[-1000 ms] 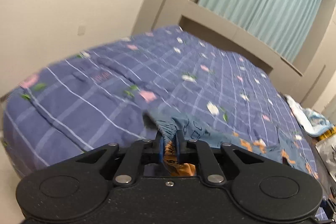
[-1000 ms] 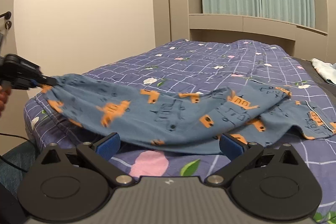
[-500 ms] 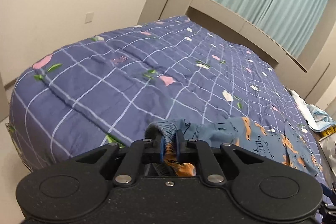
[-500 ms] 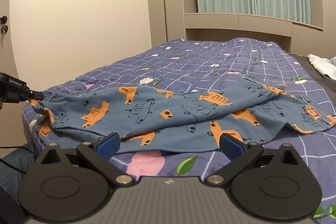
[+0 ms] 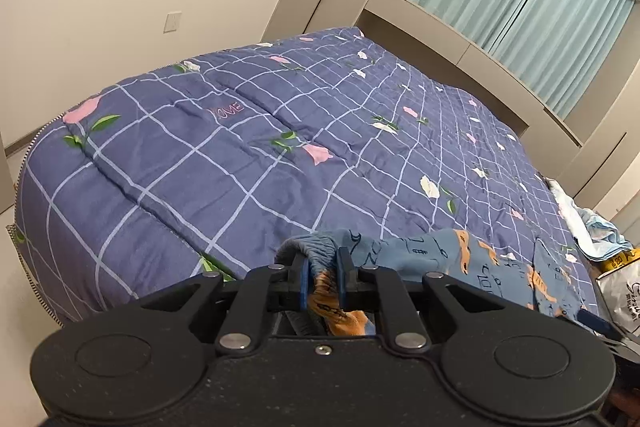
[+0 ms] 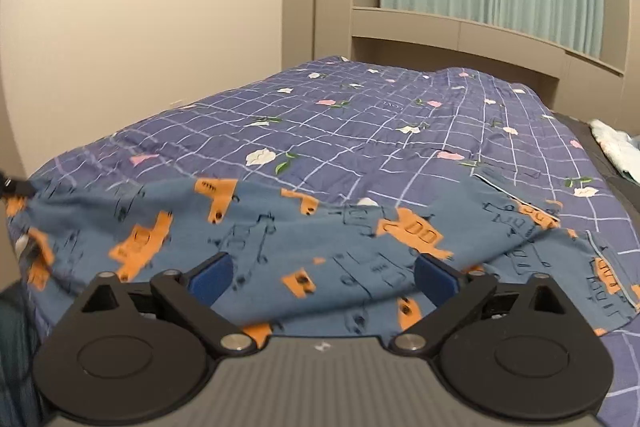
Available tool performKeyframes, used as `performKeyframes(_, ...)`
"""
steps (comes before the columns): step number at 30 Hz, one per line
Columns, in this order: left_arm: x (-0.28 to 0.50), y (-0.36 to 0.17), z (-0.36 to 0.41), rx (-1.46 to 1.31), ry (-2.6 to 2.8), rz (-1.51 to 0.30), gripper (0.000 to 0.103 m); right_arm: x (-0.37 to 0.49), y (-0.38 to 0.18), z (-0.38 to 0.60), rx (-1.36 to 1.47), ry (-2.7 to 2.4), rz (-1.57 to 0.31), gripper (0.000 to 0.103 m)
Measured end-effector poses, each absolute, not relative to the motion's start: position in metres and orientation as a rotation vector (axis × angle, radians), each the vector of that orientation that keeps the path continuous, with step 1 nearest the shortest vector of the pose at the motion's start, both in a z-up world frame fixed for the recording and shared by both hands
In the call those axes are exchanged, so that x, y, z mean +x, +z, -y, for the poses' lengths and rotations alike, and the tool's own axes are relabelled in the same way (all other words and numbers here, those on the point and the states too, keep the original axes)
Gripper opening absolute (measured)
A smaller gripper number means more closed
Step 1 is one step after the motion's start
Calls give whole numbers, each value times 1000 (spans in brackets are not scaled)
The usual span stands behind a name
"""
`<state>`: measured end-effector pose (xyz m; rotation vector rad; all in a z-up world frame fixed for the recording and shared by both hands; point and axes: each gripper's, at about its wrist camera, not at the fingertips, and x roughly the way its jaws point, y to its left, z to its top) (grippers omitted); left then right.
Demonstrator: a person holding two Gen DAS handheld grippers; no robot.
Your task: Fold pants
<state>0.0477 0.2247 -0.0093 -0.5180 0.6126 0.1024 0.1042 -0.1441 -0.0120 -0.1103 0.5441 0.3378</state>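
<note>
1. Pants [image 6: 320, 239], blue with orange print, now lie spread along the near edge of the bed [image 6: 380, 131]; a second ago they hung taut and lifted above the quilt.
2. Left gripper [image 5: 322, 277] stays clamped on the gathered waistband at the left end, its grip easing a little.
3. Right gripper [image 6: 322, 277] stands wide, jaws just starting to narrow, cloth beneath but not pinched; it has pushed forward over the fabric.
4. Judgement: laying-out is done; the right claw seems set to grasp for the first fold.
</note>
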Motion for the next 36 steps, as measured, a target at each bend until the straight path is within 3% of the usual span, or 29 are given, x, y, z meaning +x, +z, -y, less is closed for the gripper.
performKeyframes(9, 44, 1, -226, -547, 76, -576, 13, 123, -35, 120, -133, 199, -606, 85)
performKeyframes(12, 42, 0, -225, -551, 66, -578, 12, 127, -42, 117, -183, 125, -622, 64)
performKeyframes(15, 40, -2, -222, -550, 58, -588, 10, 126, -41, 121, -148, 139, -629, 37)
performKeyframes(17, 38, 0, -220, -541, 51, -583, 9, 121, -38, 123, -142, 142, -611, 14)
performKeyframes(19, 35, 3, -219, -541, 43, -570, 8, 119, -35, 126, -130, 150, -604, 4)
performKeyframes(29, 21, -12, -205, -523, -2, -626, 8, 86, -4, 170, -61, 75, -490, 2)
performKeyframes(36, 19, -45, -199, -493, 19, -654, 7, 79, -25, 192, -27, 65, -530, 2)
